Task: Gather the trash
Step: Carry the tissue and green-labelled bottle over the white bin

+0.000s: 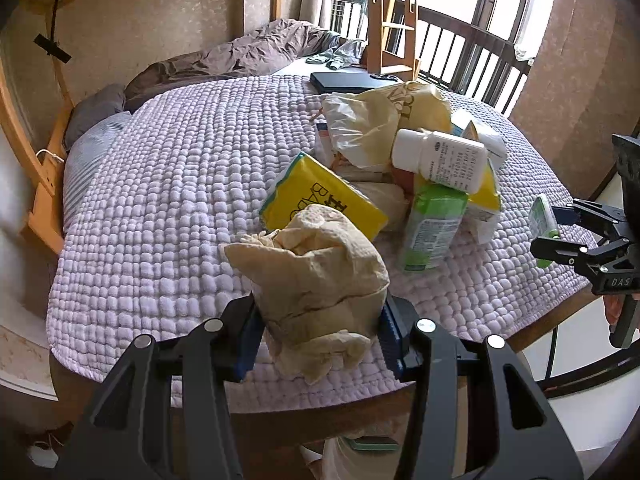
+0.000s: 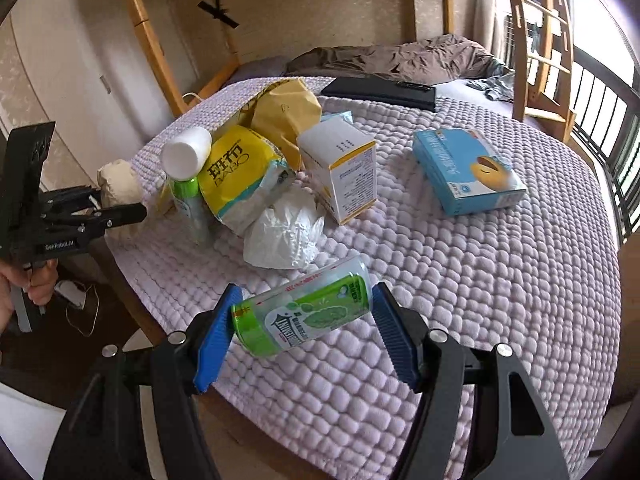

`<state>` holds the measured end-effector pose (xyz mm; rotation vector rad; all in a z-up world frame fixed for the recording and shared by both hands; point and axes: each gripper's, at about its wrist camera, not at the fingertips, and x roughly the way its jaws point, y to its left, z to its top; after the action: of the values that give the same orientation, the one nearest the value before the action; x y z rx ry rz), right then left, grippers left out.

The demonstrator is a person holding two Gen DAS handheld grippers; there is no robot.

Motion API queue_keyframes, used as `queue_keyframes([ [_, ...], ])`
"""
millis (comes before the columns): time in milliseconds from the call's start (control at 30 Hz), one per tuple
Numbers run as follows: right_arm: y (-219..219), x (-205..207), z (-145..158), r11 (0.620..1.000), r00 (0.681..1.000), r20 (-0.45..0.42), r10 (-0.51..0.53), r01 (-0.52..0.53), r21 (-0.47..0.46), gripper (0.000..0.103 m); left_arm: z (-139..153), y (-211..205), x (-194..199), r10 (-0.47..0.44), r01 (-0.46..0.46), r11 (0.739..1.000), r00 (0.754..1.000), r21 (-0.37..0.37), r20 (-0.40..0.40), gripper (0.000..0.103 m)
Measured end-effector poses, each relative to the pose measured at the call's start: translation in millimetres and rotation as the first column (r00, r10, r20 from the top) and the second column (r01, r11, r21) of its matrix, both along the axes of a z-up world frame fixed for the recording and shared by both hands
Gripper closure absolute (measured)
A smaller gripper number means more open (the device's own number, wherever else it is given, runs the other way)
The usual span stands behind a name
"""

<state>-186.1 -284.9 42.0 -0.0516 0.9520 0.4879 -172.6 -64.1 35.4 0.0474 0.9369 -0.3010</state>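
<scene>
My left gripper is shut on a crumpled beige paper wad at the near edge of the bed; the wad also shows in the right wrist view. My right gripper is shut on a green and white can, held sideways just above the quilt; it also shows in the left wrist view. A trash pile lies mid-bed: a yellow tissue pack, a white bottle, a green bottle, a yellow bag, a white box, a crumpled white bag.
A lilac bubble quilt covers the bed. A blue box lies apart to the right. A black laptop and a brown duvet lie at the far end. A wooden ladder and railing stand beyond.
</scene>
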Motion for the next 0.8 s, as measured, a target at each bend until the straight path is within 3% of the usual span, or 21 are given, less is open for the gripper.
queue_keyframes([
  [800,12.5,-63.6,37.3,0.993,0.994,0.022,-0.109,0.108,0.048,0.037,25.3,-14.3,-34.2,-0.127,0.126,0.992,0.991,0.012,0.052,0.052],
])
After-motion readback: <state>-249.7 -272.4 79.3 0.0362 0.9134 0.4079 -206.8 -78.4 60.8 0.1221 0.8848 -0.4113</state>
